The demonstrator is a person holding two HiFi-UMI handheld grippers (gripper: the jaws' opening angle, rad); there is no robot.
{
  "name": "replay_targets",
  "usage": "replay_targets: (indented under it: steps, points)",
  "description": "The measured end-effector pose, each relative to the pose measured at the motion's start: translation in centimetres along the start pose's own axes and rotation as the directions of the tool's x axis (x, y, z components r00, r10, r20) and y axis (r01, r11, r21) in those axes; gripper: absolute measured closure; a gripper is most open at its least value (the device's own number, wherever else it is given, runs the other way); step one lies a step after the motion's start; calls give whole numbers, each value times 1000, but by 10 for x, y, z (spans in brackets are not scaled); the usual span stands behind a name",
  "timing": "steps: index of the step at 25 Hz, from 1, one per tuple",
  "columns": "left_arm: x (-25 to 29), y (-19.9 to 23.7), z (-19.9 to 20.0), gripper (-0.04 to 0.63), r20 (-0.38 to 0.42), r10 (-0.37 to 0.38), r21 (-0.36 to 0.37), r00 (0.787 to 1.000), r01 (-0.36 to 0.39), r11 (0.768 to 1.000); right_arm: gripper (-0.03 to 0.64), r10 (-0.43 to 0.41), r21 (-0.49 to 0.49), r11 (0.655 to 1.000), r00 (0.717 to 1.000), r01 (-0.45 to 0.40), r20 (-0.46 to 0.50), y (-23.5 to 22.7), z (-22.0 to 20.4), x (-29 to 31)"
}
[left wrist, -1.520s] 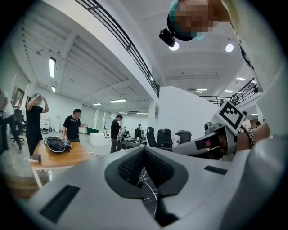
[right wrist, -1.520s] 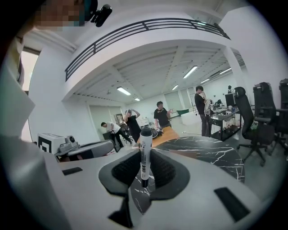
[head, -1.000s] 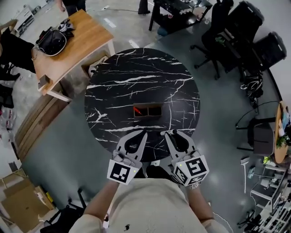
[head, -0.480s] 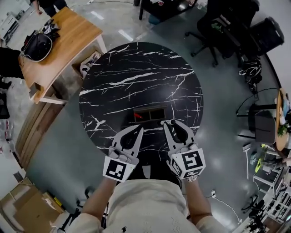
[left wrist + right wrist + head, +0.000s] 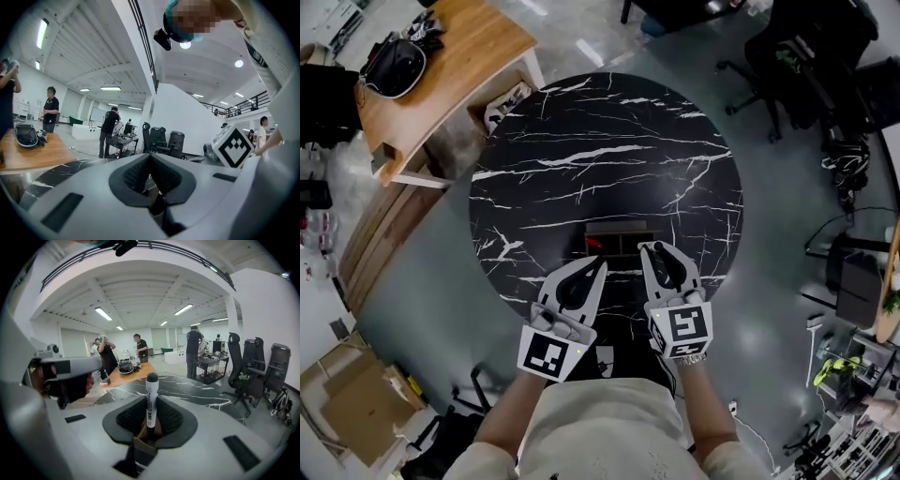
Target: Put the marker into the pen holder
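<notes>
A brown pen holder [image 5: 617,240] with a red item in its left compartment stands on the near part of the round black marble table [image 5: 600,159]. My right gripper [image 5: 652,249] reaches the holder's near right edge. It is shut on a white marker with a black cap [image 5: 151,399], which stands upright between the jaws. The marker cannot be made out in the head view. My left gripper [image 5: 596,267] hovers just short of the holder's front left, jaws shut with nothing between them [image 5: 151,158].
A wooden desk [image 5: 459,66] with a black bag [image 5: 392,66] stands beyond the table at the upper left. Office chairs [image 5: 811,56] are at the upper right, cardboard boxes [image 5: 347,403] on the floor lower left. People stand by desks [image 5: 193,352] in the background.
Both grippers have moved forward over the table edge toward the pen holder; the right one now reaches its near edge. The head view has shifted a little.
</notes>
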State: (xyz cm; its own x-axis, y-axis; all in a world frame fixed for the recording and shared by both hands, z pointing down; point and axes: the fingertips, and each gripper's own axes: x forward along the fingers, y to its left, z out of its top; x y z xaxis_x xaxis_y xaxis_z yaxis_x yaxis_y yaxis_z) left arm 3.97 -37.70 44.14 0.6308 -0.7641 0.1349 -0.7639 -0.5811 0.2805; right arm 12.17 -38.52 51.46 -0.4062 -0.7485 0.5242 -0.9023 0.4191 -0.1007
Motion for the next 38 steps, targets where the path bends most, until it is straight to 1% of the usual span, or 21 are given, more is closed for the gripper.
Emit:
replay_targets:
  steps: [5,11,16,19,27,31,35,38]
  points:
    - [11,3,-8,586,-19,17,15,1000,-17,1000,537,18,-6,1000,999,-18,-45,-5,-37,27]
    - [13,4,-25,586,-39,26,15,999,-25,1000,537,18,-43,999,996,-22,-85,-5,-74,50]
    - [8,4,-36,586,-49,47,-1,998,-47,999,537,29,-61,997,993,-36,-114,-1,-94,63]
    - [4,2,-39,586,-54,54,-8,997,-54,998,537,15,-63,998,992,-23,-129,-1,-100,65]
    - [0,-1,-43,586,-63,59,9,996,-59,998,535,-27,-40,999,990,22,-139,-1,-100,69]
    - [-3,-4,-43,586,-62,57,13,996,-57,998,532,-69,-43,997,993,65,-98,-6,-88,62]
    - [-7,-7,-40,586,-58,56,17,997,-55,998,531,-114,-42,993,993,112,-42,-12,-65,43]
    - [-11,-10,-31,586,-43,56,20,998,-55,998,531,-138,-15,990,990,138,-3,-15,-47,19]
